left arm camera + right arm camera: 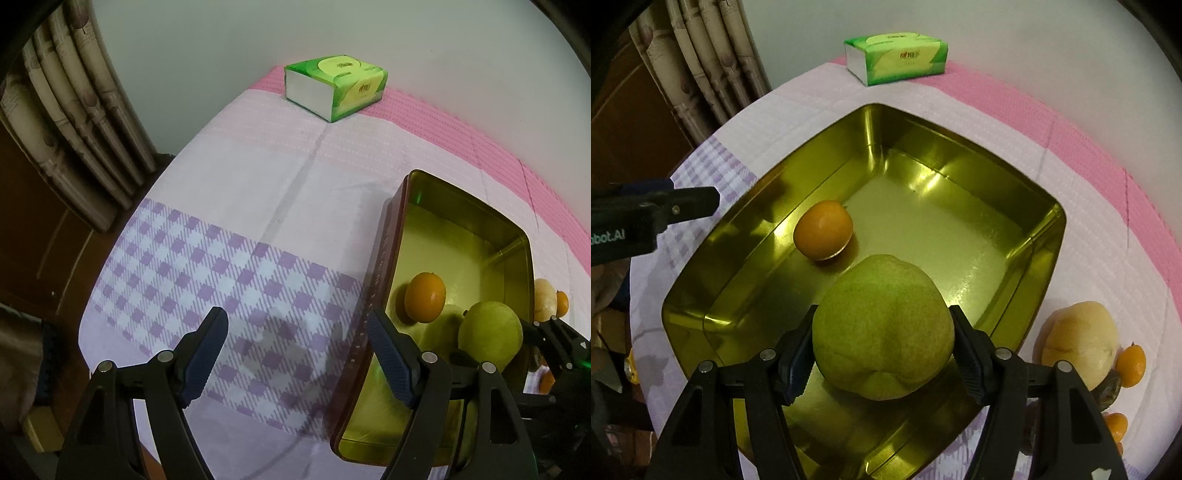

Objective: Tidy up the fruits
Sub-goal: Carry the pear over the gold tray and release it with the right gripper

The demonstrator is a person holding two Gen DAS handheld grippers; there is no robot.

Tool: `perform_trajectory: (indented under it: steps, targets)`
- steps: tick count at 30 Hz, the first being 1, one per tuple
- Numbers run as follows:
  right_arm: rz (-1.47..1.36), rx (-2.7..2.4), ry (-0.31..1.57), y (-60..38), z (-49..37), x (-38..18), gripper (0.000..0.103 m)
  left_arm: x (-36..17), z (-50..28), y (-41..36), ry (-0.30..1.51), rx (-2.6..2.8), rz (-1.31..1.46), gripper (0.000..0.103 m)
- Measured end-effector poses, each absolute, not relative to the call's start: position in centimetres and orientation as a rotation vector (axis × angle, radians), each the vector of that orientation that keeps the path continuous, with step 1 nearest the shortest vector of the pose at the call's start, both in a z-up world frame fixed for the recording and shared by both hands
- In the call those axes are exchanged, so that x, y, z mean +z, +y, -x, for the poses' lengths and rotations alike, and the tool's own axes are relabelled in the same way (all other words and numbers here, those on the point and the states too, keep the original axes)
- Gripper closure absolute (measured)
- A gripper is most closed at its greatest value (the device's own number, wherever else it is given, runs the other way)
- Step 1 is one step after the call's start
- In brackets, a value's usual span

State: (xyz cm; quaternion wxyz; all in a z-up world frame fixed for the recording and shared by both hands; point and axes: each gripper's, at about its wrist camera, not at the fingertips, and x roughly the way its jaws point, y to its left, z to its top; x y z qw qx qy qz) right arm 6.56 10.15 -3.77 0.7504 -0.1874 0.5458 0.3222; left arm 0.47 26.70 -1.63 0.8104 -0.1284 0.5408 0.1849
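A gold metal tin sits on the table; it also shows in the left wrist view at the right. A small orange lies inside it, also seen in the left wrist view. My right gripper is shut on a green pear and holds it over the tin's near end; the pear shows in the left wrist view. My left gripper is open and empty above the checked cloth, left of the tin.
A green tissue box stands at the table's far edge, also in the left wrist view. A pale yellow fruit and small oranges lie right of the tin. Curtains hang at the left.
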Motion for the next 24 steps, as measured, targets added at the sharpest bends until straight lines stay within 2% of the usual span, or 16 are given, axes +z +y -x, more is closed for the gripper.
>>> perform_trajectory:
  steps: [24]
  targets:
    - [0.438,0.704,1.171,11.1,-6.7,-3.5,0.037,-2.7,-0.2,28.2,1.193,0.443,0.334,0.024]
